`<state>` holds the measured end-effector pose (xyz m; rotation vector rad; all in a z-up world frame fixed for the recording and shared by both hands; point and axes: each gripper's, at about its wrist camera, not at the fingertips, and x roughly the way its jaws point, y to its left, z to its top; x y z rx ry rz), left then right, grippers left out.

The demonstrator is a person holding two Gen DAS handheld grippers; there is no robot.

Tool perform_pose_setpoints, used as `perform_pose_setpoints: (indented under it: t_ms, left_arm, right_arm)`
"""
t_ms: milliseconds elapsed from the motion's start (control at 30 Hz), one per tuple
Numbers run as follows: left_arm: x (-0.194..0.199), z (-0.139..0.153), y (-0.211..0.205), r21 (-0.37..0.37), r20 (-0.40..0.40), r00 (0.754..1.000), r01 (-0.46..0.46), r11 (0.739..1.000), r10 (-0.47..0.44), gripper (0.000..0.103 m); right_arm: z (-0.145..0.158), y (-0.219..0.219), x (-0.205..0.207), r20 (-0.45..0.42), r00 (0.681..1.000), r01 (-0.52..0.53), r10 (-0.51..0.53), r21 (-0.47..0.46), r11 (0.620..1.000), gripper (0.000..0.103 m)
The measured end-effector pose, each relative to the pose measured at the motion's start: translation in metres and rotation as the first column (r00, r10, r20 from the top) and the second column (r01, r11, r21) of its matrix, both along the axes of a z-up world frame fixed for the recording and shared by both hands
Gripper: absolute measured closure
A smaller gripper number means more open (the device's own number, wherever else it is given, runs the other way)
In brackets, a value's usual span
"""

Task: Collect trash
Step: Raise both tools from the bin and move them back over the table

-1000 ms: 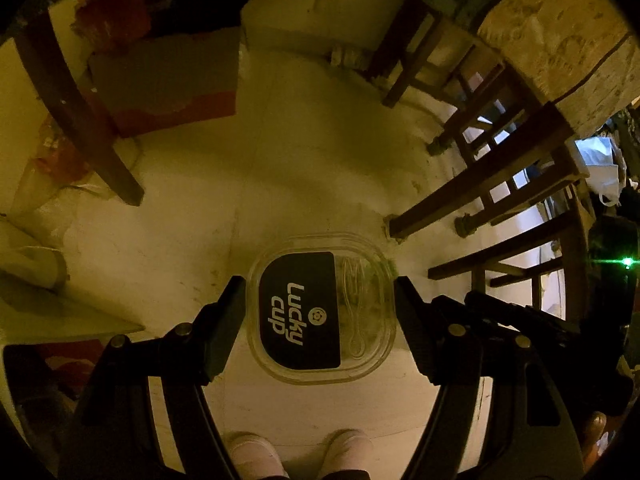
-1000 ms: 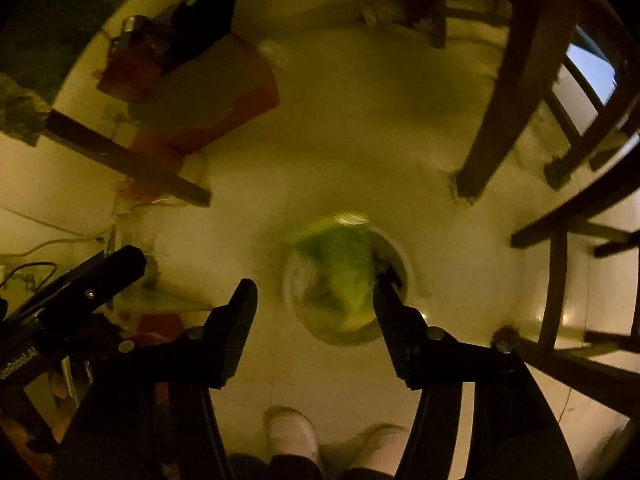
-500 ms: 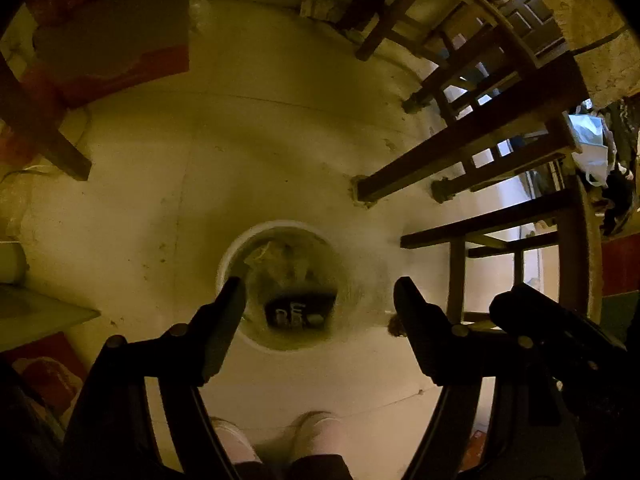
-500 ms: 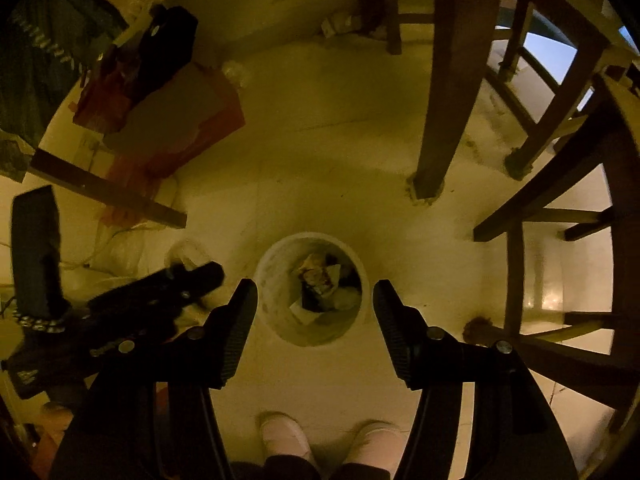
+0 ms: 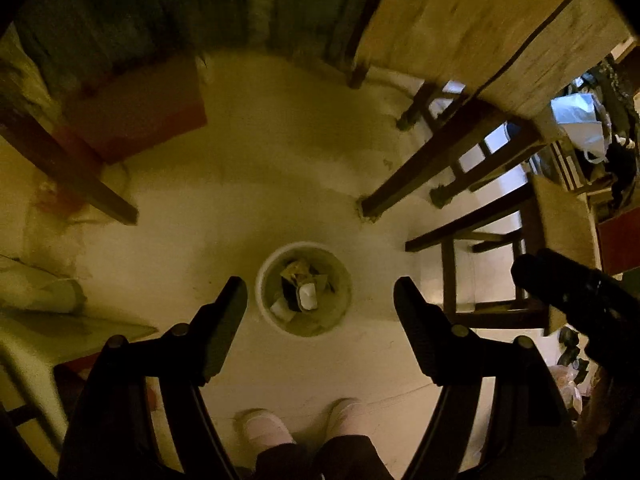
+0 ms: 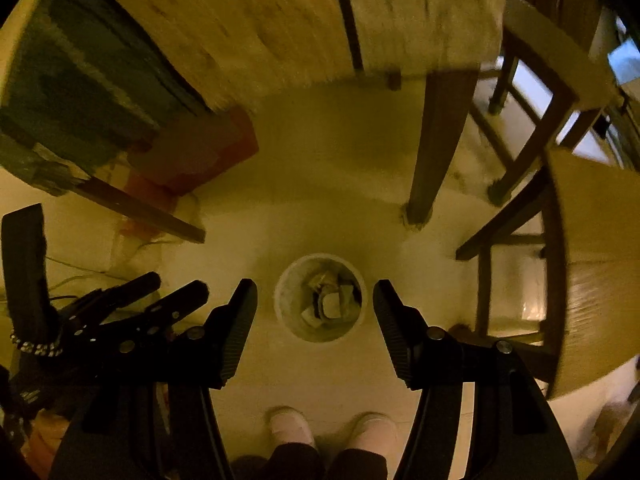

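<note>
A round white trash bin (image 5: 272, 312) stands on the pale floor below both grippers, holding crumpled wrappers and a clear plastic container (image 5: 307, 295). It also shows in the right wrist view (image 6: 288, 320). My left gripper (image 5: 320, 312) is open and empty, high above the bin. My right gripper (image 6: 315, 312) is open and empty, also high above it. The left gripper shows at the left of the right wrist view (image 6: 160, 300).
Dark wooden chair and table legs (image 5: 432, 164) stand to the right and back. A red-and-brown cardboard box (image 5: 140, 116) lies at the back left. The person's two pink slippers (image 5: 304, 424) are at the near edge. A wooden tabletop (image 6: 296, 12) is overhead.
The left gripper let go of the Lucky Cup container, which now lies in the bin; the green item from the right gripper dropped too. Both grippers rose away from the bin.
</note>
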<state>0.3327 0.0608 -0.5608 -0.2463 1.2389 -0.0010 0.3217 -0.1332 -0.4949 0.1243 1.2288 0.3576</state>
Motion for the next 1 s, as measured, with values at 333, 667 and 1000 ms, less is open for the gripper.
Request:
perform_pose_setpoints:
  t_ms: [333, 667, 1000]
  left_arm:
    - [-0.031, 0.192, 0.010, 0.101, 0.189, 0.982, -0.007, 0.995, -0.013, 0.028]
    - [-0.083, 0.395, 0.020, 0.137, 0.481, 0.876, -0.038, 0.990, -0.033, 0.028]
    - [-0.141, 0.521, 0.030, 0.181, 0.687, 0.722, -0.061, 0.982, -0.081, 0.021]
  right_arm:
    - [0.170, 0.010, -0.023, 0.177, 0.984, 0.007, -0.012, 0.029, 1.000, 0.047]
    - [0.351, 0.013, -0.075, 0.460, 0.886, 0.032, -0.061, 0.071, 0.997, 0.047]
    - [0.464, 0.021, -0.136, 0.690, 0.710, 0.083, -0.139, 0.114, 0.990, 0.034]
